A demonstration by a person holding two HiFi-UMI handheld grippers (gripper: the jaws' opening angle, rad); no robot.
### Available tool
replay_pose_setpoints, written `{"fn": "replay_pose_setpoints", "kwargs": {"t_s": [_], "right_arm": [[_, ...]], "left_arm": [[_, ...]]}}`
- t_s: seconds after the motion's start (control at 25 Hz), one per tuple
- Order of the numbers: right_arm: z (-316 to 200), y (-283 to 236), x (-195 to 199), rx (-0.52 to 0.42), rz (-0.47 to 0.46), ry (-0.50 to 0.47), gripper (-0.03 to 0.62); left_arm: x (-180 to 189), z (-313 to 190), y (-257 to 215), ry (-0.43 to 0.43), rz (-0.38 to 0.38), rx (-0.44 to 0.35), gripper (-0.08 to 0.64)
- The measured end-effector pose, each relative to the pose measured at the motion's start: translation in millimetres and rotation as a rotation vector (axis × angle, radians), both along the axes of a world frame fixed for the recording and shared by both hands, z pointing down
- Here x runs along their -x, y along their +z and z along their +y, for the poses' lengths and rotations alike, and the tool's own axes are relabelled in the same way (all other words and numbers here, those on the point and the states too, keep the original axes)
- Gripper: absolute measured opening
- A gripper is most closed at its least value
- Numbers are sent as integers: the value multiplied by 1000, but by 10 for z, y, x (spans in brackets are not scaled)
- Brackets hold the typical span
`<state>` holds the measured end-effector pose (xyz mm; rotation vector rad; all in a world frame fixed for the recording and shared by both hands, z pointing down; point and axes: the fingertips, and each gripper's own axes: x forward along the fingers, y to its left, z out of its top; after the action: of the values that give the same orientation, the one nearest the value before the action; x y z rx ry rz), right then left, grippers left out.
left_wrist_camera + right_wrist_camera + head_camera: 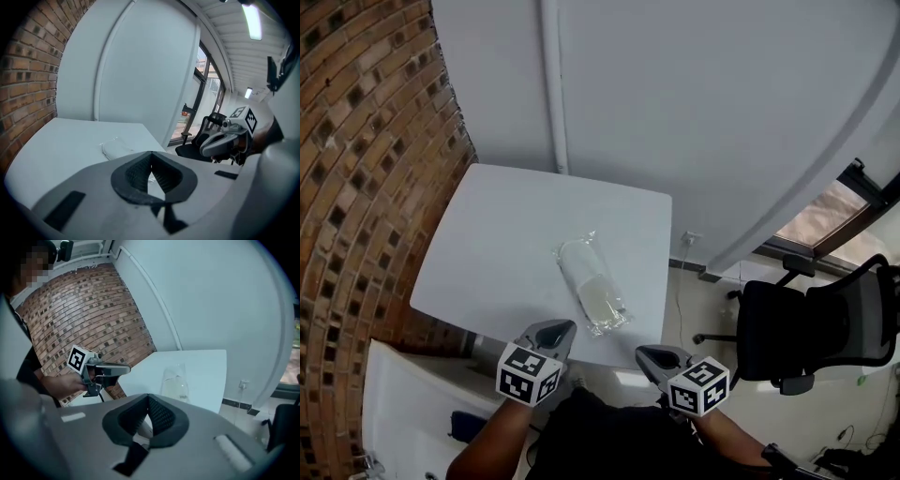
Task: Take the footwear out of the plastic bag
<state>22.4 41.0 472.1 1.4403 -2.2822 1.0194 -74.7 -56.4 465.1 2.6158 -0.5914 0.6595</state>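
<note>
Left gripper (557, 329), right gripper (652, 354) closed, empty, near plastic bag (592, 286) on table (487, 244); office chair (806, 328) at right.

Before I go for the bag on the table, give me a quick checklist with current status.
1. View of the plastic bag on the table: ok, nothing blocks it.
2. The footwear inside the bag: ok, a pale shape shows through.
3. Nothing in the left gripper: ok.
4. Nothing in the right gripper: ok.
5. Jaws open for a grasp: not ok, both shut.
6. Which end of the bag opens: cannot tell.
</note>
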Motion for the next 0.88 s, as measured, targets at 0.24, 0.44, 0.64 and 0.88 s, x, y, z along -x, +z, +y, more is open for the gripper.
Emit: {"fn": "replay_pose_setpoints", "kwargs": {"t_s": [0.24, 0.44, 0.64, 0.88], "right_arm": [[-334, 89, 44, 24, 54, 49, 3], [-496, 234, -117, 43, 140, 50, 3], [-765, 493, -237, 48, 263, -48, 30], [-967, 768, -368, 79, 322, -173, 74]], "left_arm": [[-141, -185, 306, 144, -43, -18, 6], [-371, -294, 526, 231, -97, -25, 6], [-644, -487, 827, 318, -202, -57, 6], [-941, -520, 980, 367, -246, -43, 6]]}}
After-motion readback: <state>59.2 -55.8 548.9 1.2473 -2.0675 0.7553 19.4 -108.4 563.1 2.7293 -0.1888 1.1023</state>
